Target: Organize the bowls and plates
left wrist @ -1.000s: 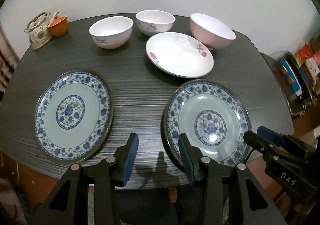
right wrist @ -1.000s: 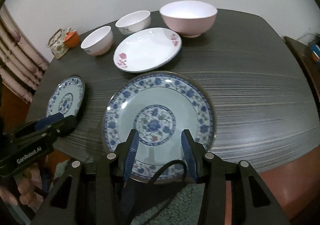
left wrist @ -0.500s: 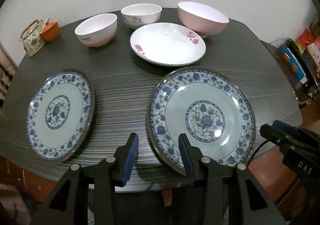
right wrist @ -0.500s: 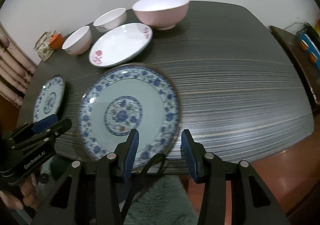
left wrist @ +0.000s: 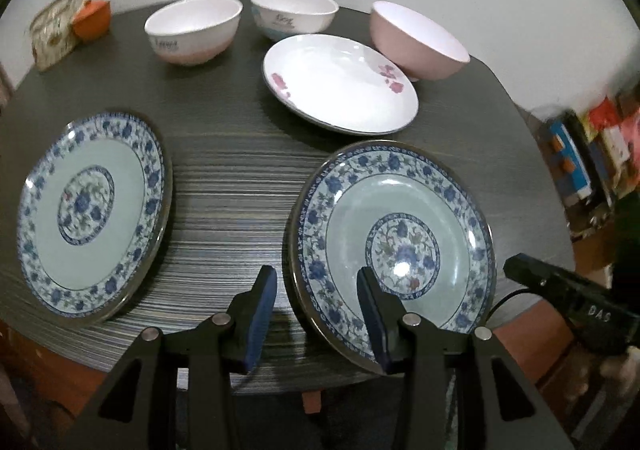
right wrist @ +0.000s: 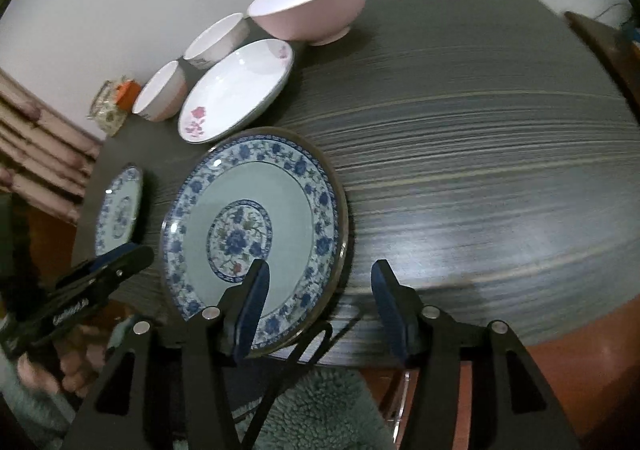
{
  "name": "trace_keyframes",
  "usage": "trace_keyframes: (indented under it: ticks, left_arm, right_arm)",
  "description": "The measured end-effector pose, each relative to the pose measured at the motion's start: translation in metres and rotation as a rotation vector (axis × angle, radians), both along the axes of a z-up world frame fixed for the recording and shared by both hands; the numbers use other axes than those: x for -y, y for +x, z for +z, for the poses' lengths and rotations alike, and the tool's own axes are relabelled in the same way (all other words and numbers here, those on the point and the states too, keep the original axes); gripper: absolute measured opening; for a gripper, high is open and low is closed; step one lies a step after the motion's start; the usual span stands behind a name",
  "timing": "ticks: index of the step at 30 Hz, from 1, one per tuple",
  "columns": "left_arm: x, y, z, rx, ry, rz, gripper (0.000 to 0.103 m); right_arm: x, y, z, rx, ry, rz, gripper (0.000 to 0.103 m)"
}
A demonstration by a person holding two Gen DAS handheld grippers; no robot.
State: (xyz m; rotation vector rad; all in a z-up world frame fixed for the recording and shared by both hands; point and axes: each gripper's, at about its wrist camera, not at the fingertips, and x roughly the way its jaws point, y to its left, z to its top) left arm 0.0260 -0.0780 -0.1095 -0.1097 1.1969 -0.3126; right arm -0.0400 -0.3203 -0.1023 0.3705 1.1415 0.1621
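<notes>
Straddling the left rim of the near blue-pattern plate [left wrist: 394, 238], the left gripper [left wrist: 316, 306] sits at bottom centre of the left wrist view: one pad over the plate, other over the dark table [left wrist: 232, 186]. Jaws apart, pads not pressing anything, so released.

Right gripper [right wrist: 318, 302] at bottom centre of the right wrist view, jaws have just been opening. Its left pad is over the plate's [right wrist: 252, 234] lower right rim, right pad over bare table [right wrist: 480, 154]; the rim lies btwn them but isn't squeezed. Released too.

Second blue-pattern plate [left wrist: 90, 214] lies flat at left of the left wrist view, well apart from the first. White plate w/ pink flowers [left wrist: 340, 84] sits above centre, close behind the near plate. Behind it, upper part of frame: two white bowls [left wrist: 194, 34] [left wrist: 294, 18] side by side and a pink bowl [left wrist: 416, 46] just right of the white plate. Small teapot-like piece and orange cup [left wrist: 92, 20] at upper left corner, blurred.

Right wrist view, lower left: a hand [right wrist: 68, 366] holding the other gripper's handle. Fuzzy pale-green fabric [right wrist: 328, 414] at bottom edge.
</notes>
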Motion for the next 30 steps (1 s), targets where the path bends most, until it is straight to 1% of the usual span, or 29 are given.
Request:
trace_keyframes:
  ticks: [2, 4, 6, 8, 10, 11, 13, 15, 21, 28, 30]
  left_arm:
    - [-0.005, 0.004, -0.003, -0.012, -0.027, 0.006, 0.042]
    - [-0.008, 0.007, -0.008, -0.031, -0.036, 0.011, 0.042]
    - [-0.011, 0.007, -0.013, -0.058, -0.066, 0.019, 0.042]
    - [-0.011, 0.008, -0.015, -0.071, -0.076, 0.012, 0.042]
    - [-0.011, 0.009, -0.017, -0.077, -0.082, 0.018, 0.042]
    - [-0.012, 0.011, -0.019, -0.084, -0.086, 0.016, 0.042]
    - [-0.013, 0.013, -0.022, -0.098, -0.09, 0.017, 0.042]
    - [-0.014, 0.015, -0.025, -0.113, -0.096, 0.022, 0.042]
    - [-0.017, 0.019, -0.029, -0.133, -0.111, 0.022, 0.041]
    - [-0.013, 0.023, -0.032, -0.145, -0.119, 0.003, 0.04]
    - [-0.013, 0.025, -0.033, -0.154, -0.121, 0.001, 0.031]
  right_arm:
    - [0.006, 0.006, -0.004, 0.003, 0.032, 0.039, 0.045]
    - [0.012, 0.011, -0.009, -0.006, 0.048, 0.051, 0.036]
    - [0.017, 0.016, -0.013, -0.009, 0.056, 0.061, 0.034]
    - [0.021, 0.018, -0.017, -0.017, 0.06, 0.06, 0.033]
    - [0.025, 0.022, -0.022, -0.028, 0.076, 0.067, 0.027]
    - [0.026, 0.024, -0.024, -0.035, 0.078, 0.065, 0.027]
    - [0.027, 0.026, -0.026, -0.036, 0.101, 0.078, 0.024]
    - [0.026, 0.028, -0.029, -0.044, 0.112, 0.08, 0.023]
    - [0.029, 0.037, -0.035, -0.056, 0.143, 0.092, 0.016]
    - [0.027, 0.045, -0.039, -0.061, 0.168, 0.105, 0.015]
    - [0.026, 0.046, -0.04, -0.061, 0.174, 0.108, 0.015]
